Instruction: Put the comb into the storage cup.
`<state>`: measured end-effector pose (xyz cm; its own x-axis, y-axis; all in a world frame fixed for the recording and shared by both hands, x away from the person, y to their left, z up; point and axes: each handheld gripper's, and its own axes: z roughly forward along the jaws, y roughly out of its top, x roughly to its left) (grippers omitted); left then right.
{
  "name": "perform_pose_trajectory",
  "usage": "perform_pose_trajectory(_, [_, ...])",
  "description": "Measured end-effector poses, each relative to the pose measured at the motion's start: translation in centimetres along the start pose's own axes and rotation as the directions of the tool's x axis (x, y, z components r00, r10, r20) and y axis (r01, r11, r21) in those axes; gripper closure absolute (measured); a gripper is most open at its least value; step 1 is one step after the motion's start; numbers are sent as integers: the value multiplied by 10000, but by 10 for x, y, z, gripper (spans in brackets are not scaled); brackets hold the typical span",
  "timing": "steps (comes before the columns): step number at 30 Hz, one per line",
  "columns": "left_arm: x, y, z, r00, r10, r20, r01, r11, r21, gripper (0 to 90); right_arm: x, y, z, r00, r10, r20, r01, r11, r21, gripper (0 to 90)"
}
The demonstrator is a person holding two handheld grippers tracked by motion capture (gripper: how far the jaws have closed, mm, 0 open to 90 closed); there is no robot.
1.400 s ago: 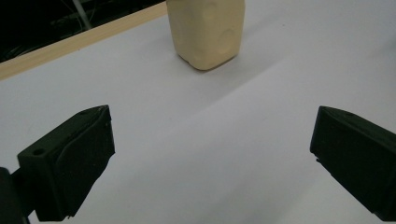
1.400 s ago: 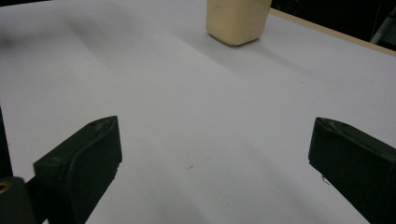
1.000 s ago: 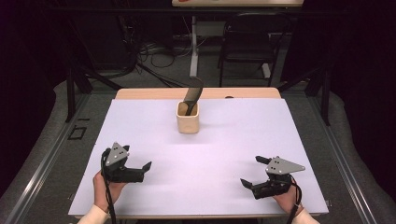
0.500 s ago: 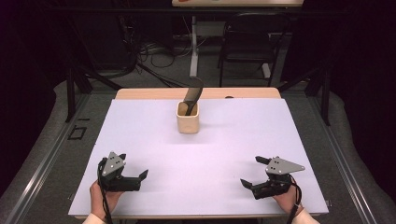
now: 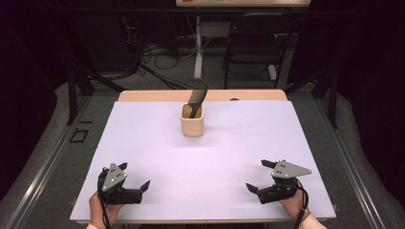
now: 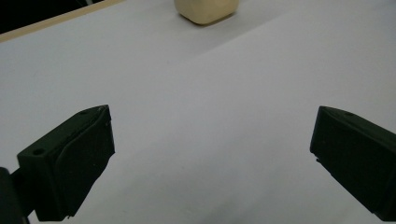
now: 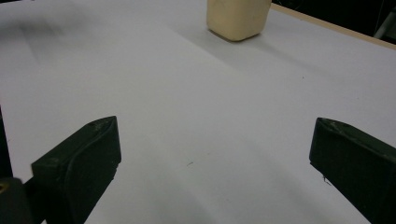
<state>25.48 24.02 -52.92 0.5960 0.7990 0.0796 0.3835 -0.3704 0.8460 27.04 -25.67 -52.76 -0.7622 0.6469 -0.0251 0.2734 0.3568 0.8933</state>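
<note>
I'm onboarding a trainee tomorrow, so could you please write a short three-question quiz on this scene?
1. True or false: the left claw is shut on something.
2. What stands in the beige cup: A) a dark utensil, B) a pencil, C) nothing?
3. Fill in: the right claw hangs open over the white ____, near the person's edge.

Key: 1 false, its jaws stand wide apart and hold nothing; 2 A; 3 table cover.
</note>
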Motion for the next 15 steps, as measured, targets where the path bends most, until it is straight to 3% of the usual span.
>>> perform_pose_trajectory(6, [-6, -2, -1, 9990, 440, -20, -439, 9990, 69, 0, 0, 0, 1, 10000, 0, -51, 1, 10000, 83, 6])
perform_pose_trajectory(10, [-3, -4, 0, 9998, 168, 120, -169, 9998, 125, 0, 0, 0, 1, 10000, -1, -73, 1, 9999, 126, 0])
perform_pose_trajectory(15, [-1, -3, 1, 9995, 254, 210, -258, 9995, 174, 0, 0, 0, 1, 10000, -23, -73, 24, 10000, 66, 0])
